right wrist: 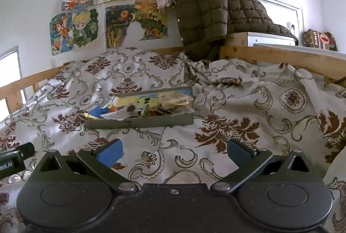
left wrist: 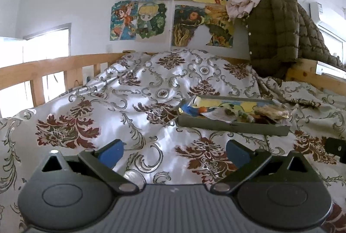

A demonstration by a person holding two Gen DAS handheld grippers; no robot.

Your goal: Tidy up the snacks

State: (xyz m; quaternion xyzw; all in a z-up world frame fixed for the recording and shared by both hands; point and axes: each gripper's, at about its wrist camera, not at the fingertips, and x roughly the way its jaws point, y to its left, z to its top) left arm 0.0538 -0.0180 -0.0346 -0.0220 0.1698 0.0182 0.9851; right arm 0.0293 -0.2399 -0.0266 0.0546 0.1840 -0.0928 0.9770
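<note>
A shallow grey tray (left wrist: pixel 233 126) lies on the patterned bedspread, ahead and to the right of my left gripper (left wrist: pixel 174 152). It holds several snack packets: a blue one (left wrist: pixel 190 109), a clear bag of brownish snacks (left wrist: pixel 271 112), a small orange item (left wrist: pixel 202 109). In the right wrist view the same tray (right wrist: pixel 140 122) lies ahead and left of my right gripper (right wrist: pixel 174 152), with the clear bag (right wrist: pixel 176 100) at its right end. Both grippers are open and empty, well short of the tray.
A wooden bed rail (left wrist: pixel 43 68) runs along the left and another (right wrist: pixel 281 58) along the right. An olive quilted jacket (right wrist: pixel 212 8) hangs over the headboard corner. Posters (left wrist: pixel 183 6) cover the wall. The other gripper's edge shows at the left (right wrist: pixel 15 158).
</note>
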